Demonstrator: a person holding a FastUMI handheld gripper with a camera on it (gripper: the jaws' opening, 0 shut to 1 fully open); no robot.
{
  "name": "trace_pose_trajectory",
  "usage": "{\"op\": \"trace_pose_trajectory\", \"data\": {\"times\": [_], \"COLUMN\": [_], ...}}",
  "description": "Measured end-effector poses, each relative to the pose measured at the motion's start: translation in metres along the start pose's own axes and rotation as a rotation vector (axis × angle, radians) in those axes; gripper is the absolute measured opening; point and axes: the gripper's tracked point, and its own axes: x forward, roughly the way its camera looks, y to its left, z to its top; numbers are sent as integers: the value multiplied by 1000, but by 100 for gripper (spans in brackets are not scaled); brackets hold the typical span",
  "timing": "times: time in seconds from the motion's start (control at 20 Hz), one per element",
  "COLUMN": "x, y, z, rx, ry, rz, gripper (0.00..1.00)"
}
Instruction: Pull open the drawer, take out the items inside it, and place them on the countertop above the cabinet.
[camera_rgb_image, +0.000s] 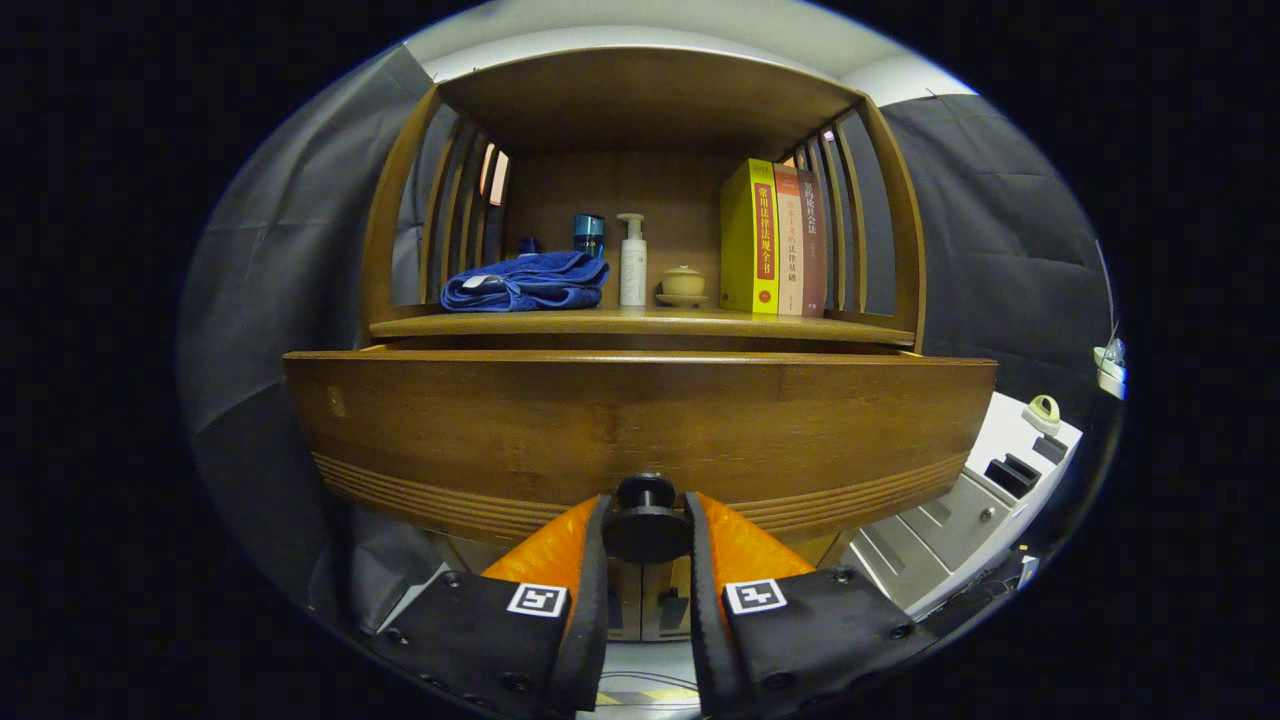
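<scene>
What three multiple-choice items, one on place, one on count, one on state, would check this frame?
1. Where is the knob?
A. between the gripper fingers
B. on the shelf
C. beside the books

2. How many books stand on the shelf?
A. one
B. three
C. six

3. What state is the drawer in?
A. removed and lying on the shelf
B. hidden behind the towel
C. pulled out a little from the cabinet

Answers:
1 A: both fingers flank the knob and look pressed on it.
2 B: three spines stand side by side at the shelf's right end.
3 C: the drawer front stands forward of the shelf edge, with a dark gap behind its top.
</scene>
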Motion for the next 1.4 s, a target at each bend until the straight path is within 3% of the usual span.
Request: {"op": "trace_pose_trajectory", "data": {"times": [0.1,0.15,1.4], "x": [-8,-10,-85], "y": [1,-2,-4], "z": [-5,-5,-32], "rx": [19,24,17], "ry": [10,7,48], "rz": [6,4,15], "gripper": [44,39,39]}}
